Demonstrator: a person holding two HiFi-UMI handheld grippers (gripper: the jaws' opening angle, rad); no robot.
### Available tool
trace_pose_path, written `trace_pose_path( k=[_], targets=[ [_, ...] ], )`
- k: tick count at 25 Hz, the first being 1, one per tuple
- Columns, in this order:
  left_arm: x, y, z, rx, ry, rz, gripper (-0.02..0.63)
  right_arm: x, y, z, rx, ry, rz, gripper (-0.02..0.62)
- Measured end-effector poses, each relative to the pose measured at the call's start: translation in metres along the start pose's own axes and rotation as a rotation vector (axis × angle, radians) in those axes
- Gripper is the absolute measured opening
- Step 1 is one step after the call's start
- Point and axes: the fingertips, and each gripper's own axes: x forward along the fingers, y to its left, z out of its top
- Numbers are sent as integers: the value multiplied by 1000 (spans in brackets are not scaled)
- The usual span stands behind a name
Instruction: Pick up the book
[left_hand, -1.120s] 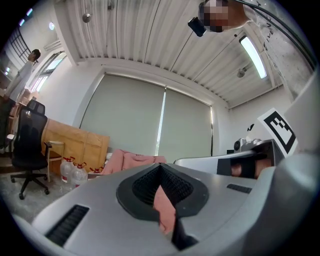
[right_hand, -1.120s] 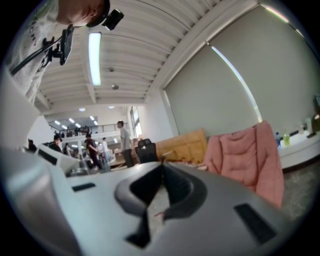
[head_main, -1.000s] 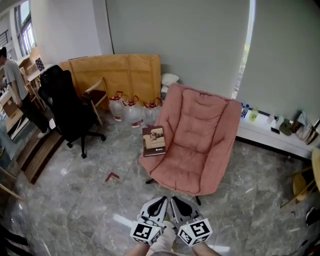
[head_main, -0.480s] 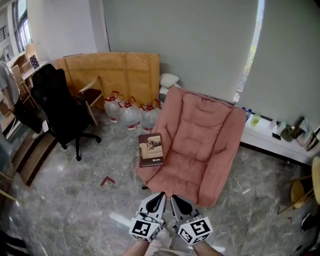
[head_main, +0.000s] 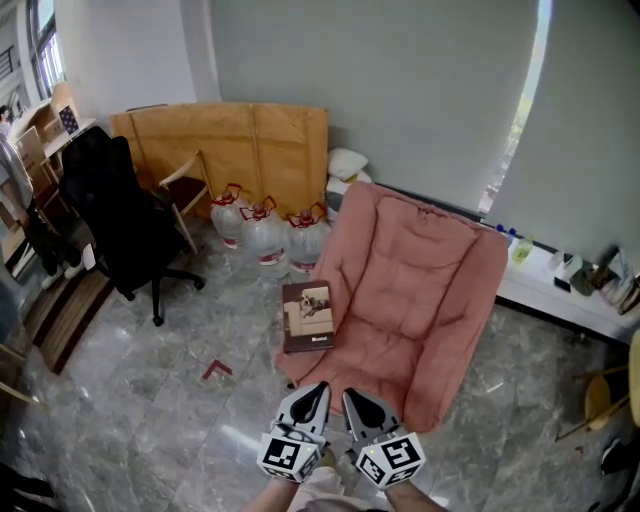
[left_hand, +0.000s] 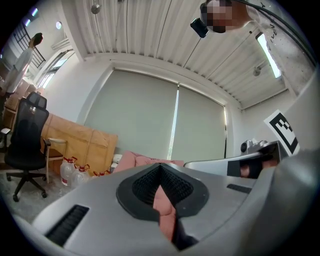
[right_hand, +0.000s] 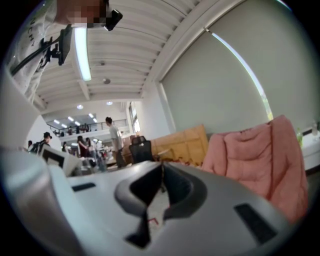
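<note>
A brown book (head_main: 307, 316) with a small picture on its cover lies flat at the left front edge of the pink padded chair (head_main: 410, 300). My two grippers are side by side at the bottom of the head view, well short of the book. The left gripper (head_main: 313, 392) is shut with nothing in it. Beside it the right gripper (head_main: 352, 397) is shut and empty as well. In the left gripper view the closed tips (left_hand: 160, 167) point level at the pink chair (left_hand: 135, 160). The right gripper view shows its closed tips (right_hand: 161, 167) with the chair (right_hand: 255, 150) to the right.
A black office chair (head_main: 120, 215) stands at the left, with a wooden chair (head_main: 185, 190) and a sheet of cardboard (head_main: 230, 140) behind it. Three water jugs (head_main: 265, 228) sit beside the pink chair. A red scrap (head_main: 217, 370) lies on the marble floor. A white ledge (head_main: 570, 300) runs along the right wall.
The pink chair and the book have come nearer and sit lower in the head view. Both grippers stay shut, side by side at the bottom.
</note>
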Motion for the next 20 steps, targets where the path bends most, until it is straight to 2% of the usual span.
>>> trace_pose_path(
  k=[7,13,20],
  targets=[
    [21,29,-5,-2,21,15,21,40,-12,-5,13,23,24,14],
    [35,39,-12,-24,27,21,21,47,-33,-12,64,31,-8,14],
    [48,47,-41,-15,76,43,21,64,-56,-31,118,90,21,14]
  ],
)
